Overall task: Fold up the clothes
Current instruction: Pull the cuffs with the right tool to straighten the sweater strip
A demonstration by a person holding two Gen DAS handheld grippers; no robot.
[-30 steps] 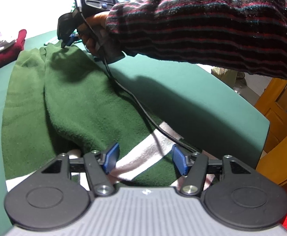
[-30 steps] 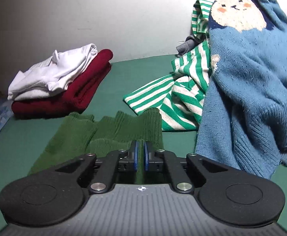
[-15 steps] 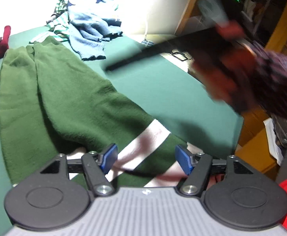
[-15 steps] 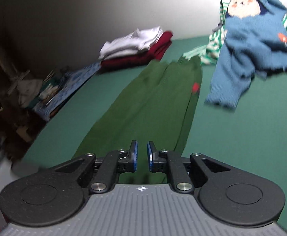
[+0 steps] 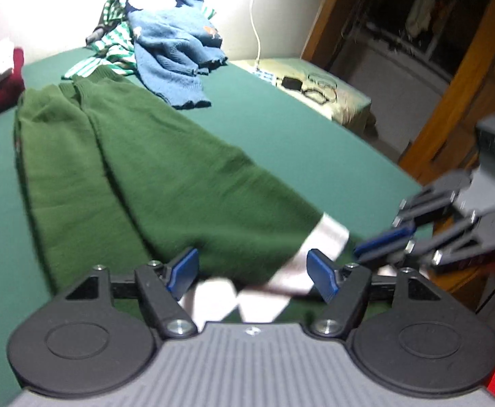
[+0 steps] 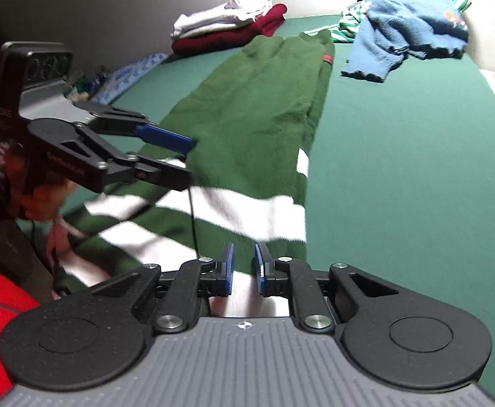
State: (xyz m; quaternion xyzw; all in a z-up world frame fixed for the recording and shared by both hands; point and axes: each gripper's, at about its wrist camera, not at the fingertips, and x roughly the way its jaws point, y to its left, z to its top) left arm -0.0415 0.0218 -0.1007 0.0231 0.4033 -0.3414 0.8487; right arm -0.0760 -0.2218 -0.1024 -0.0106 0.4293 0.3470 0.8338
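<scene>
A dark green sweater [image 5: 145, 169] with white stripes lies folded lengthwise in a long strip on the green table [image 5: 298, 129]. Its striped end is nearest me. My left gripper [image 5: 251, 274] is open just above that striped end, with nothing between its fingers. In the right wrist view the sweater [image 6: 257, 118] runs away from me, and my right gripper [image 6: 244, 269] hovers over the white stripe with only a narrow gap between its pads. The left gripper [image 6: 179, 159] shows at the left of that view, open, held by a hand. The right gripper [image 5: 379, 242] appears at the table's right edge.
A blue knit sweater [image 5: 169, 44] and a green-and-white striped garment [image 5: 111, 54] lie heaped at the far end. A folded white and dark red stack [image 6: 230, 27] sits far left. A black cable [image 6: 193, 213] crosses the sweater. Wooden furniture [image 5: 451, 101] stands right.
My right gripper has let go of the sweater's far ribbed end and pulled back to the striped near end, its jaws parting slightly. The left gripper stayed open over the stripes.
</scene>
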